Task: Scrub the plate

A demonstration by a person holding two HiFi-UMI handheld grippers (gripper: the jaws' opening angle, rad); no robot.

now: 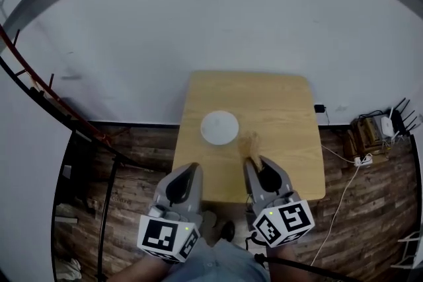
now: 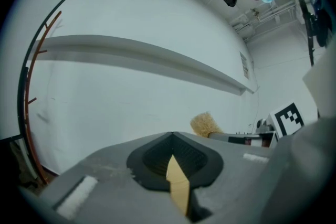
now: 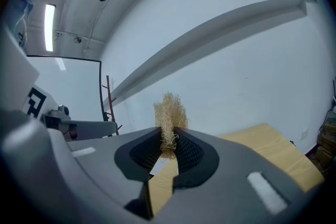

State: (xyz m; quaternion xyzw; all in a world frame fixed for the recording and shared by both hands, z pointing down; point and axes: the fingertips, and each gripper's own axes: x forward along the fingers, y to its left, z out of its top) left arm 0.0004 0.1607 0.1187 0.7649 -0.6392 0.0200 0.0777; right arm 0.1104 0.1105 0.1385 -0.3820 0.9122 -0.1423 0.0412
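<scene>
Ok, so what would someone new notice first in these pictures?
Probably the tuft of straw-coloured scrubbing fibre pinched between the jaws of the right gripper, over the near part of the wooden table. Next comes the round white plate, lying on the table ahead and left of that tuft. The left gripper is shut and empty beside the right one.

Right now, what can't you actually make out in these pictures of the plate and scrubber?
- Dirt on the plate: head view, too small to tell.
- The plate in the left gripper view: not visible; the left gripper fills the lower picture.
- The scrubber, lower end: right gripper view, buried inside the right gripper.
</scene>
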